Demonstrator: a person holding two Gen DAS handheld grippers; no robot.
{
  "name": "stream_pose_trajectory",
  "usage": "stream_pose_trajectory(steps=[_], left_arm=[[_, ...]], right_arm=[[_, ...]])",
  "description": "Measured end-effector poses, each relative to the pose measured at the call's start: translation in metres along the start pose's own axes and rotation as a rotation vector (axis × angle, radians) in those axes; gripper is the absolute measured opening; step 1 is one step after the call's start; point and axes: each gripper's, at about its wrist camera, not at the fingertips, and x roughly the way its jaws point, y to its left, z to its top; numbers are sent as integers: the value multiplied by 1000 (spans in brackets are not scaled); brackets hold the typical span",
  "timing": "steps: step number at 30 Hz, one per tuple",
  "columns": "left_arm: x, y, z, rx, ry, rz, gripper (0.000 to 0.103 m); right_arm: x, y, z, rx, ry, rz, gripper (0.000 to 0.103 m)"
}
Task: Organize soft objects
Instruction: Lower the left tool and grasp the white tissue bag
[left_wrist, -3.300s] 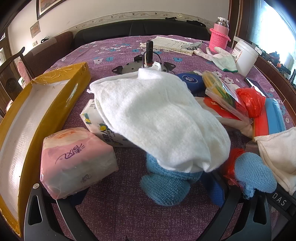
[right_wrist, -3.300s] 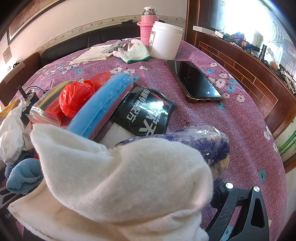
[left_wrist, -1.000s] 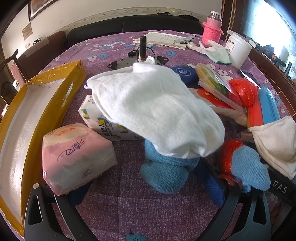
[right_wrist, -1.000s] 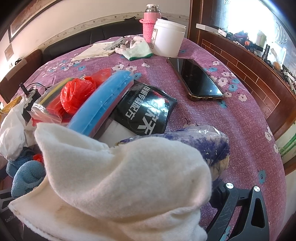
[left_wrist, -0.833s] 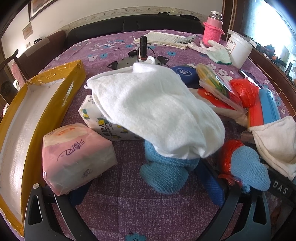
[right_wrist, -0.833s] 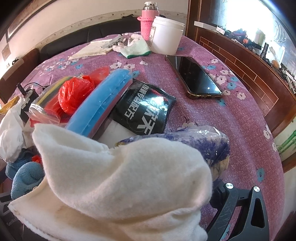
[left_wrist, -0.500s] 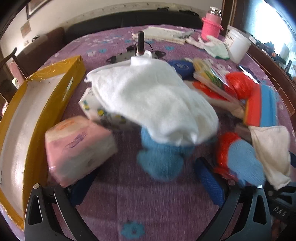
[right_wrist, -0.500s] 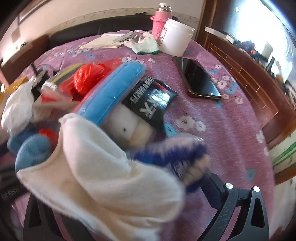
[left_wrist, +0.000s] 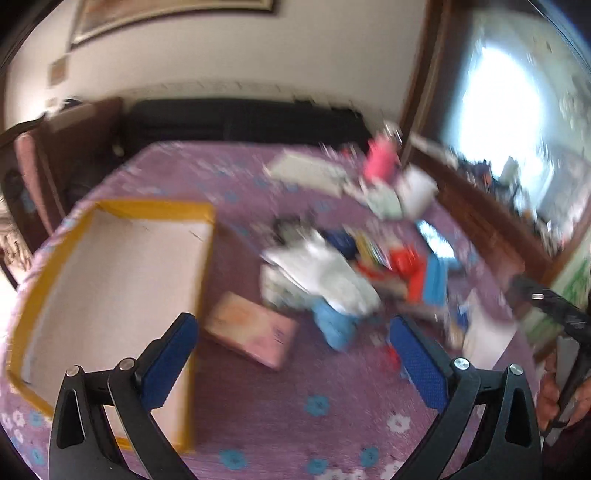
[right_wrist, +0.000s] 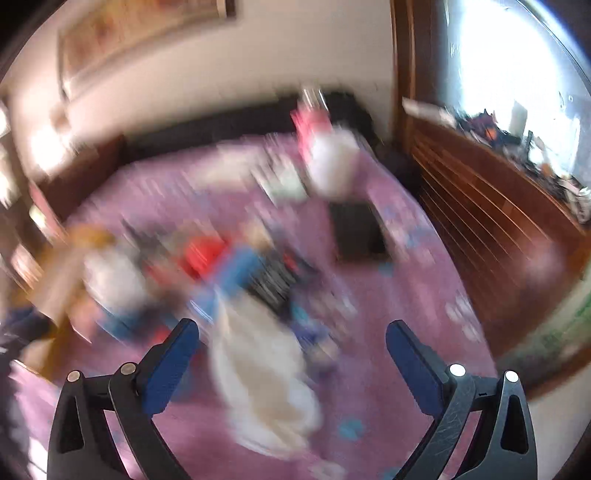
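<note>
Purple flowered tablecloth (left_wrist: 258, 398) under blurred clutter, white towel (left_wrist: 325, 273) mid-table over blue cloth (left_wrist: 336, 325), yellow-edged box (left_wrist: 110, 280) at left, pink tissue pack (left_wrist: 251, 336) beside it, left gripper (left_wrist: 295, 354) and right gripper (right_wrist: 291, 358) both spread wide above, holding nothing.

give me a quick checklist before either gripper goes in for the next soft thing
1. Left gripper open and empty: ok.
2. Right gripper open and empty: ok.
3. Yellow-rimmed cardboard tray has free room: ok.
4. Pink plastic-wrapped tissue pack lies apart from the tray, unobstructed: ok.
5. Cream terry cloth lies loose on the purple flowered tablecloth: ok.
6. Views sharp enough to aim: not ok, both blurred.
</note>
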Motion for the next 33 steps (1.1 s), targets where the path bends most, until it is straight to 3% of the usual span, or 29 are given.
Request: stream_pose_trajectory(steps=[2, 3, 4, 5, 8, 10, 12, 14, 16, 20, 22, 25, 28, 33], left_arm=[[-4, 17, 4, -33, -9, -7, 103], [-5, 22, 4, -42, -3, -7, 103], [-5, 26, 2, -43, 11, -2, 103], [-3, 27, -2, -31, 36, 8, 103], [3, 14, -12, 54, 89, -3, 103], [14, -5, -18, 123, 121, -23, 103], [25, -21, -22, 156, 151, -65, 103], [40, -37, -25, 172, 185, -118, 100], [50, -46, -25, 181, 189, -125, 93], [73, -46, -17, 144, 227, -134, 73], [83, -42, -12, 114, 257, -126, 68], [87, -34, 4, 58, 245, -129, 68], [94, -28, 22, 9, 222, -129, 75], [125, -31, 39, 2, 248, -103, 75]], right_arm=[[6, -1, 0, 90, 28, 166, 103], [24, 2, -5, 94, 129, 186, 103], [39, 5, -11, 78, 216, 153, 102], [53, 5, -23, 61, 258, 61, 102], [52, -9, -40, 94, 215, -16, 101], [37, -21, -43, 143, 149, -20, 101], [24, -35, -43, 171, 79, -87, 102], [27, -43, -44, 164, 108, -113, 102], [29, -53, -50, 182, 148, -120, 102], [32, -68, -66, 199, 197, -115, 102], [31, -71, -69, 198, 195, -118, 102], [32, -70, -70, 191, 189, -112, 102], [35, -63, -67, 181, 185, -93, 102], [42, -49, -65, 156, 196, -80, 102]])
